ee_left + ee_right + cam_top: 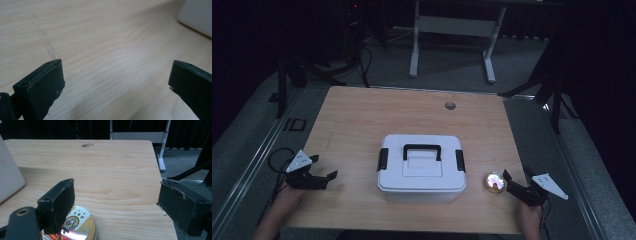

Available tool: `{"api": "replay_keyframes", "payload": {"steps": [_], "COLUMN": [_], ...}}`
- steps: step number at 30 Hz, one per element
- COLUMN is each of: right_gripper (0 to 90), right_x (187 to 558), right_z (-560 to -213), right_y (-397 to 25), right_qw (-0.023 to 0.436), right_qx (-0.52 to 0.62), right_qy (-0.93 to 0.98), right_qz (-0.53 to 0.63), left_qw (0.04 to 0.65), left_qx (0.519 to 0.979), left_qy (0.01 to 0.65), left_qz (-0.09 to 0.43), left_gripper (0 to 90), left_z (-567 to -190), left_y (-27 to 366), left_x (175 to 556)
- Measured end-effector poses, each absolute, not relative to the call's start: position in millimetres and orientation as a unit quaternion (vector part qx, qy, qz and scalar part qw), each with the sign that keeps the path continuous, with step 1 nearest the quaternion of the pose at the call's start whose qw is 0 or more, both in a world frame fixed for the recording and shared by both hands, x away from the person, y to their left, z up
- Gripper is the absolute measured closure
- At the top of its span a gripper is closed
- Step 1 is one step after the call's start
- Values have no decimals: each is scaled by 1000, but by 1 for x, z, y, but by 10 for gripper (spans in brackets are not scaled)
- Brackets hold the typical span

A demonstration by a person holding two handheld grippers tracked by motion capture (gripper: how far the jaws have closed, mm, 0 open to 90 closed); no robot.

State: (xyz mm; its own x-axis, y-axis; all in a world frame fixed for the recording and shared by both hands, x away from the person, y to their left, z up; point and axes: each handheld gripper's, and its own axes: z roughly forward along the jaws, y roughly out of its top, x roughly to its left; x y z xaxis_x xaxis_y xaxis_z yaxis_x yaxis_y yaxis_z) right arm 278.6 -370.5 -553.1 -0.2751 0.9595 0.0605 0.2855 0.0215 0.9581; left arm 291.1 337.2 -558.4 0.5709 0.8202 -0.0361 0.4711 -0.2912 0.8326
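Right gripper (515, 180) at the bench's (362, 115) right front corner, jaws spread wide, gripping nothing. Tin (494, 182) just ahead of it, near the front edge, right of the box (421, 170). In the right gripper view, tin (80, 222) low beside the left jaw, partly behind it; touching or just clear, hard to tell. Printed lid face up.

Left gripper (326, 169) at the left front corner, jaws also wide apart, hovering over bare wood with nothing between them. Box closed, mid-bench toward the front edge, handle flat, between both grippers.
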Motion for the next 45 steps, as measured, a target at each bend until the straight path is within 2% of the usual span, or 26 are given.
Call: {"api": "replay_keyframes", "payload": {"steps": [4, 10, 17, 22, 40, 45], "right_gripper": [134, 134, 134, 134, 135, 135], "right_x": [279, 279, 279, 278, 278, 278], "right_z": [-553, -553, -553, -553, -553, -553], "right_y": [-371, -371, -370, -370, -370, -370], "right_qw": [338, 334, 333, 335, 333, 332], "right_qx": [495, 493, 492, 490, 489, 489], "right_qy": [630, 632, 633, 634, 635, 635], "right_qz": [495, 496, 495, 495, 497, 497], "left_qw": [404, 333, 285, 224, 80, 52], "left_qx": [804, 861, 895, 925, 965, 962], "left_qy": [395, 354, 324, 293, 244, 264], "left_qz": [185, 147, 111, 91, 50, 32], "left_gripper": [0, 0, 0, 0, 0, 0], "left_z": [-556, -549, -543, -535, -509, -505], "left_y": [338, 335, 333, 330, 322, 322], "left_x": [294, 299, 301, 302, 304, 306]}}
